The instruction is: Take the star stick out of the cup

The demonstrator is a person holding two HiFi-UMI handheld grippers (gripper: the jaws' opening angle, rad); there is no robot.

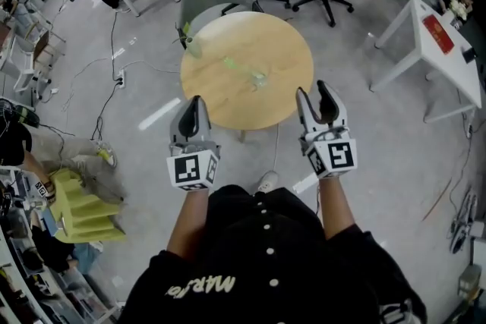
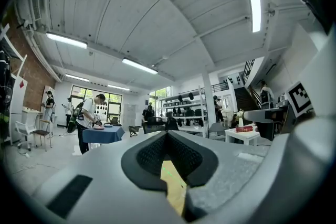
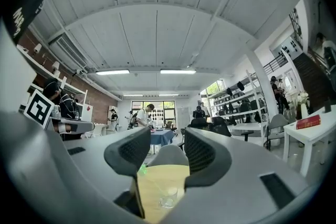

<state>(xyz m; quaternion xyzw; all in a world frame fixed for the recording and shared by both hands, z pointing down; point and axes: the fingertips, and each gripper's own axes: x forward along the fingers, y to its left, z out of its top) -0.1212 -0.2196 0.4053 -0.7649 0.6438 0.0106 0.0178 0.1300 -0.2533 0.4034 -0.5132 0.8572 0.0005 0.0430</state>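
Jaws spread for the pinch, the right hand-held gripper (image 1: 317, 104) faces the cup (image 1: 259, 78) and star stick (image 1: 239, 67) ahead on the table (image 1: 228, 102); the left hand-held gripper (image 1: 193, 111) idles, pressed together.

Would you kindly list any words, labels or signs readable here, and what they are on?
"MAR": pale print on the black top, upside down; remaining letters unclear.
Cubes on the left gripper and right gripper: square code markers, no words.
Print on the red item on the white table: too small to read.
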